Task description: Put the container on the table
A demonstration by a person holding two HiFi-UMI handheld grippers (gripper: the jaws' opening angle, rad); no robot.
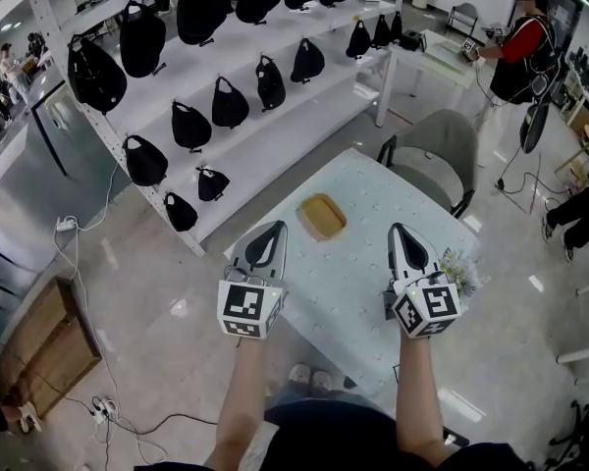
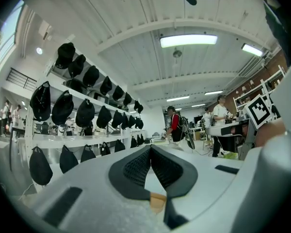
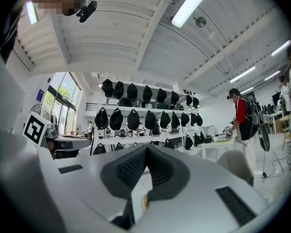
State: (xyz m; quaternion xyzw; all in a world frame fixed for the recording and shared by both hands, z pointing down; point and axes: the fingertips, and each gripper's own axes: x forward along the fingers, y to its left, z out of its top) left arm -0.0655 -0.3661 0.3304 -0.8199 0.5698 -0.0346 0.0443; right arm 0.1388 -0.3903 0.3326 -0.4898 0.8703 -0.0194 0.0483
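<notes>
We see the table (image 1: 373,292) set cornerwise below us, its near-left edge passing under the left gripper (image 1: 272,230) and its right-hand edge lying just past the right gripper (image 1: 400,232). Beyond the left edge the floor (image 1: 147,273) is open as far as the shelf rack (image 1: 265,130) hung with black bags (image 1: 143,160). A wooden board (image 1: 39,346) and loose cables (image 1: 103,410) lie on the floor well off to the lower left. At the table's far side a grey chair (image 1: 442,150) stands close against the edge — that is the tight side. A small greenish cluster (image 1: 461,266) that we cannot make out sits at the right edge, just beside the right gripper. A person (image 1: 522,52) in red and black stands well away at the far right.

The container (image 1: 322,216) — shallow and tan — rests flat on the table near its far-left edge. It lies ahead of both grippers and between their lines, somewhat nearer the left one, and touches neither. Bare tabletop separates it from each set of fingertips.

Each gripper's own view shows its jaws closed tip to tip with nothing held between them. Both grippers hang side by side above the table, pointing away from us.
</notes>
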